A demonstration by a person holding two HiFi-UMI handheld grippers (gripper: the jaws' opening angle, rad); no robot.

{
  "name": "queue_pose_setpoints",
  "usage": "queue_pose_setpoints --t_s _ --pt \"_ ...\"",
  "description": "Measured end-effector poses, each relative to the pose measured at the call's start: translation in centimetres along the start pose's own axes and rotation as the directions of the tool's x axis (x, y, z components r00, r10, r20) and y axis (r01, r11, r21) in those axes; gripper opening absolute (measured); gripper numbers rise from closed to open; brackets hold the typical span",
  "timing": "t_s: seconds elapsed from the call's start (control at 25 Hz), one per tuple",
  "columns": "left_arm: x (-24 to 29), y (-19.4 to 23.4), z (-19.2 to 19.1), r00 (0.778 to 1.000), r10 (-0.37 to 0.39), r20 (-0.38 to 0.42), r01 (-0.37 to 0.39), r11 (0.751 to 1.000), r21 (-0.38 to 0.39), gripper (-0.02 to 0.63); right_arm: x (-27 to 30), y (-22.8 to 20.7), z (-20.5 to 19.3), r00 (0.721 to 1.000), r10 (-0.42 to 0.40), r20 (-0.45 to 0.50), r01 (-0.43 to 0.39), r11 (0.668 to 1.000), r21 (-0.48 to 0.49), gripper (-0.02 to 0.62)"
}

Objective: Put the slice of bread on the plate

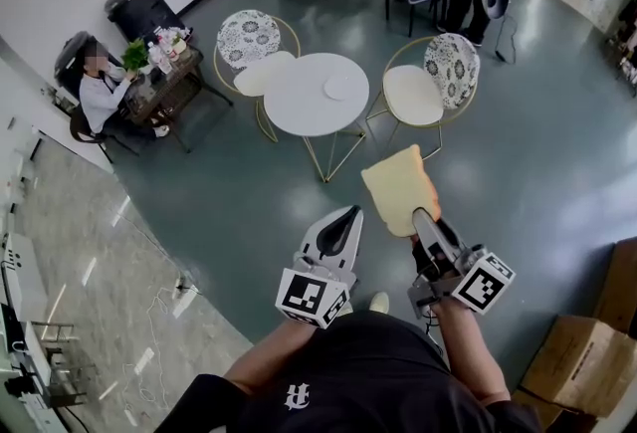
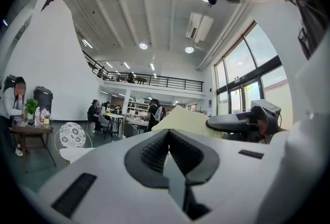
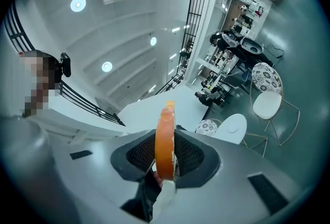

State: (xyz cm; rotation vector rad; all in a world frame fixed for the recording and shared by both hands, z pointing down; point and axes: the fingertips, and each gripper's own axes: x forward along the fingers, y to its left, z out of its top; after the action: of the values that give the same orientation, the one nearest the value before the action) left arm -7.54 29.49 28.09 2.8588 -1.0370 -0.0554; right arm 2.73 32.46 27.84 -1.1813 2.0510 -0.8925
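My right gripper (image 1: 419, 218) is shut on a pale slice of bread (image 1: 400, 188) and holds it up in the air above the grey floor. In the right gripper view the slice's orange crust edge (image 3: 165, 138) stands upright between the pads. My left gripper (image 1: 351, 214) sits close to the left of the bread, shut with nothing in it; its pads (image 2: 154, 152) meet. A small white plate (image 1: 338, 88) lies on the round white table (image 1: 299, 108) further ahead. In the left gripper view the bread (image 2: 185, 120) and the right gripper (image 2: 234, 124) show to the right.
Two patterned chairs with gold legs (image 1: 249, 41) (image 1: 430, 83) flank the table. A seated person (image 1: 100, 93) is at a small dark side table at the left. Cardboard boxes (image 1: 582, 361) stand at the lower right. More tables, chairs and people are at the back.
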Motion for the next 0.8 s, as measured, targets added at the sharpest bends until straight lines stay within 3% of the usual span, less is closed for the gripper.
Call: queue_pose_setpoints --t_s 0.8 --pt "2.5 -3.1 -1.6 1.0 0.025 -0.016 -0.025 0.999 0.023 0.006 -3.5 -2.9 2.1 1.0 0.026 0.003 -0.026 0.999 0.044 0.097"
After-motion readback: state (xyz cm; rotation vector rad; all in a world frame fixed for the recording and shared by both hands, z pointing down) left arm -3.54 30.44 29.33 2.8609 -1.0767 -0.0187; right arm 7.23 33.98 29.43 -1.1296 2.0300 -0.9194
